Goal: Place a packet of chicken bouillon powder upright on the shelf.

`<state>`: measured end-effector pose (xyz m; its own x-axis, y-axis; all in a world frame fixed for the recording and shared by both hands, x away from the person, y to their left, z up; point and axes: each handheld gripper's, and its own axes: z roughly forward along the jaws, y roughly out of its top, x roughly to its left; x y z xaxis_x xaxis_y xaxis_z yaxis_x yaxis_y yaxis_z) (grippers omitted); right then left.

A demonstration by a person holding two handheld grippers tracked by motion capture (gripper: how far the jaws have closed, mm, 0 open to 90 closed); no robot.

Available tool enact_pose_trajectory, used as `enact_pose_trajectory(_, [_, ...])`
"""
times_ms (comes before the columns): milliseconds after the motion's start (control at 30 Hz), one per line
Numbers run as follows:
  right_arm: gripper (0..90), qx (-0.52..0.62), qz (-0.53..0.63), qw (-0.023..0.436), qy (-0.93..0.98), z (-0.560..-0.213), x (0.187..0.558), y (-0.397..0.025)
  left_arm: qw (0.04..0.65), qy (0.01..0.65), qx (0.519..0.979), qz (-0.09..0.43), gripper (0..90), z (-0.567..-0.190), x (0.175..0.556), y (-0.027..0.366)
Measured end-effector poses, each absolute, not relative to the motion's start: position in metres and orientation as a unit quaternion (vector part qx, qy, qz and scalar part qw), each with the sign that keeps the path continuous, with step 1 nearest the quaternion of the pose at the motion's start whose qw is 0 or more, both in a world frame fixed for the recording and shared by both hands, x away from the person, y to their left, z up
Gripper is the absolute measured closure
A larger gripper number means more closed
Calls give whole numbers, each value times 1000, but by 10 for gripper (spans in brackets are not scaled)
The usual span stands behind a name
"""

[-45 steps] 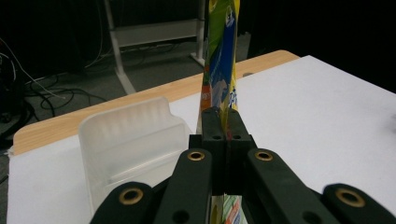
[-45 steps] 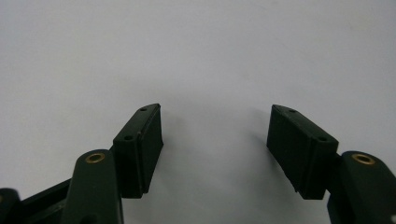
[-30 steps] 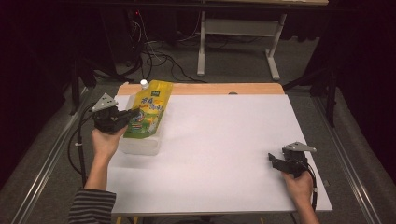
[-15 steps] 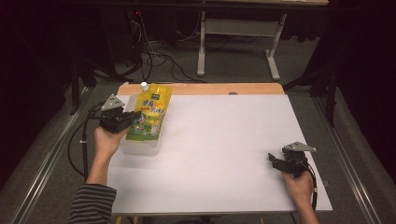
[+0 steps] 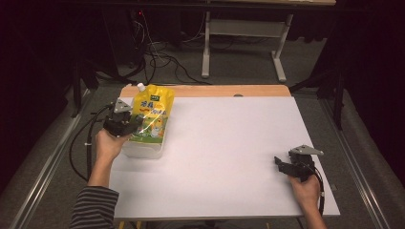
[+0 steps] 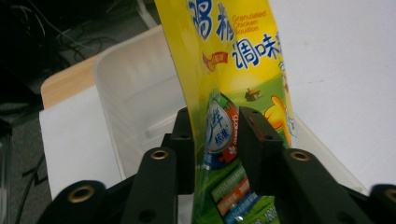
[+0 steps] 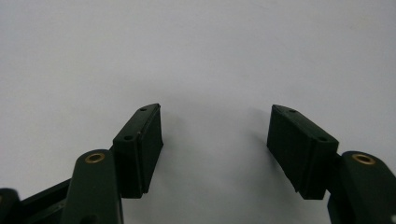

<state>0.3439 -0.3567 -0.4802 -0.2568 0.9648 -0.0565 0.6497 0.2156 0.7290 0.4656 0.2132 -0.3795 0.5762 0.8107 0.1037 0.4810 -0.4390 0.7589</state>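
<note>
A yellow spouted seasoning pouch (image 5: 152, 114) lies over a clear plastic bin (image 5: 141, 150) at the table's left side. My left gripper (image 5: 130, 125) is shut on the pouch's lower left edge. In the left gripper view the two black jaws pinch the pouch (image 6: 229, 70) from both sides above the bin (image 6: 135, 88). My right gripper (image 5: 282, 164) rests near the table's right front edge. It stands open, with only white tabletop between its fingers (image 7: 140, 144).
The white tabletop (image 5: 229, 143) stretches between the two hands. A bare wooden strip (image 5: 215, 90) runs along the far edge. Cables and a metal stand sit on the dark floor beyond.
My left gripper and the pouch have shifted slightly toward the far side, over the bin. The right gripper has stayed put.
</note>
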Motion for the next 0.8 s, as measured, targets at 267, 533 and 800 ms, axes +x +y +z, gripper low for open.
enact_pose_trajectory(267, [358,550,299,264,734,-480,344,-356,275,410,836,242,535,-387,466,211])
enact_pose_trajectory(533, [359,550,299,265,734,-480,344,-356,290,435,821,229,492,-390,461,217])
enact_pose_trajectory(800, [359,549,299,265,734,-480,344,-356,279,453,811,243,790,-391,456,223])
